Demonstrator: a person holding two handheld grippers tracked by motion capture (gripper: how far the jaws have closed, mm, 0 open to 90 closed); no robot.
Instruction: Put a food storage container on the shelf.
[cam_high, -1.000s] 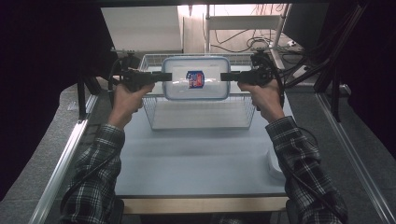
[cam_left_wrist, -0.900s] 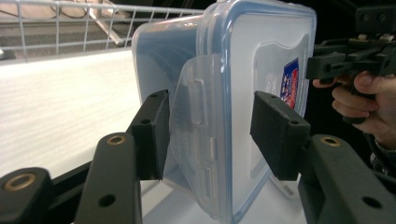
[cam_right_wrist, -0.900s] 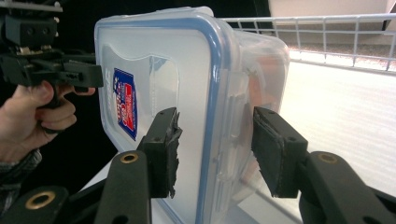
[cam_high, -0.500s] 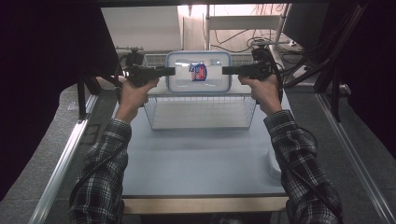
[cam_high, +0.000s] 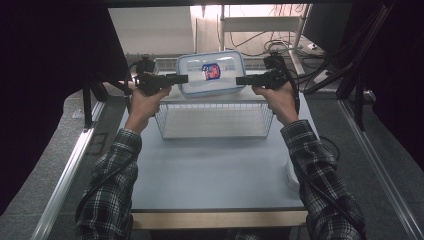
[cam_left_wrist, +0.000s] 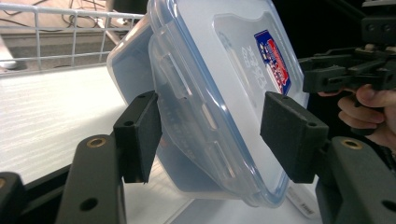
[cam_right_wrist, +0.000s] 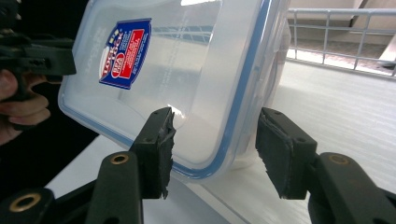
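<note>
While the plastic container (cam_high: 212, 74) stands tilted on its edge at the far side of the wire basket (cam_high: 215, 120), leaning back with its lid facing the person, both grippers flank its 2 short ends. The left gripper (cam_left_wrist: 212, 135) has its jaws around the left rim, and they have just been opening: the pads stand apart from the plastic, with a clear gap on the lid side. The right gripper (cam_right_wrist: 215, 149) is in the same condition, its jaws have just been opening and the rim sits between them without being pressed. I judge that the box is empty or nearly so, because the walls are translucent and nothing shows inside, so it should be light. It looks stiff, but the smooth lid and walls are probably slippery for the pads. The best place to hold it seems to be the thick rim, where the blue seal and the side clips give some edge to catch. Because it rests on 1 narrow edge, it could fall flat or slide if it is pushed.
</note>
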